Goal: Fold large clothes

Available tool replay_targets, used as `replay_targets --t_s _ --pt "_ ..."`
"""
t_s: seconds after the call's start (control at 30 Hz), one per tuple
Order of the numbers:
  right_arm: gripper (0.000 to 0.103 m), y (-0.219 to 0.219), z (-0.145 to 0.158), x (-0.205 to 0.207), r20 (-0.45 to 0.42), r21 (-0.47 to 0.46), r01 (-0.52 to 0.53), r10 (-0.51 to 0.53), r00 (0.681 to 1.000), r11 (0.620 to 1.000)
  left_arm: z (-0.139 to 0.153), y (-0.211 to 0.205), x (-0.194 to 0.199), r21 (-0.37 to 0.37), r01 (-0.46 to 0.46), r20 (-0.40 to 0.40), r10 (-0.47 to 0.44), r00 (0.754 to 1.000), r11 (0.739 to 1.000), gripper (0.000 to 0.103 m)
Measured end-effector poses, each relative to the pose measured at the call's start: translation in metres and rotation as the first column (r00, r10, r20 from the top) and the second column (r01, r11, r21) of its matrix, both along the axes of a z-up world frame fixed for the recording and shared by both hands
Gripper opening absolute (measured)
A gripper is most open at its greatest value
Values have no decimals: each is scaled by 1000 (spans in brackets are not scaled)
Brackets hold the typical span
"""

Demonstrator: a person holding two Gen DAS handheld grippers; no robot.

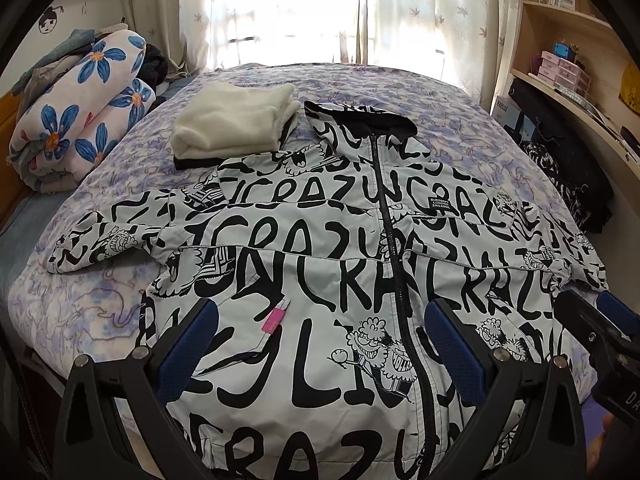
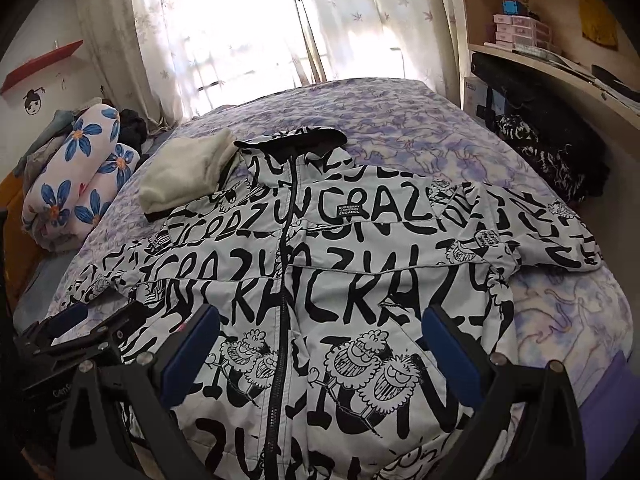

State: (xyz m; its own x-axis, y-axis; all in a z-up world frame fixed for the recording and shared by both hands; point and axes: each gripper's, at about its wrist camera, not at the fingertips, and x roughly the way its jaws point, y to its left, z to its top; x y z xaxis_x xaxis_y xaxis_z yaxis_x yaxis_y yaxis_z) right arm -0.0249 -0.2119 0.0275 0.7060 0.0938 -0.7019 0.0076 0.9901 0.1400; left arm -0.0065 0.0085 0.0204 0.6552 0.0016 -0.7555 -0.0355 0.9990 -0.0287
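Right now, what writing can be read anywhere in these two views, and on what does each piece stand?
"CRAZY", repeated in big black letters all over the jacket.
"LONDON ENGLAND" on the small black patch on the jacket's chest; its top line is too blurred to read.
Lettering on the blue and white box under the desk: too small to read.
Marks on the pink tag: none legible.

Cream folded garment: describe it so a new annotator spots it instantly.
Start from the bed with the purple patterned cover; a black-and-white lettered jacket lies spread across it. At the jacket's far left shoulder, beside the hood, sits the cream folded garment. It is the only plain, fluffy, unprinted item there, with a black edge under it, unlike the blue-flowered rolled blanket further left.
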Motion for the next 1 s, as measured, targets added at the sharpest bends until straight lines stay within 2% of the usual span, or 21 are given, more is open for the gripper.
replay_targets --t_s 0.2,0.53,0.67,0.87,1.0 --pt "101 8 -1 -3 19 -70 1 0 1000 998 -2 -1 0 1 1 1 -1 1000 1000 102" --pt "101 17 -5 -4 14 -82 -23 24 1000 996 -4 -2 0 -2 3 -3 -3 1000 1000 102" --pt "101 17 -7 -3 9 -67 -40 40 999 997 -4 -2 0 -3 4 -1 -4 1000 1000 102" --pt "101 10 -11 -1 0 25 -74 74 997 997 -7 -2 0 -10 7 9 -7 1000 1000 102" --pt "101 8 -12 0 -1 27 -70 70 998 997 -9 -2 0 -15 10 8 -10 1000 1000 102"
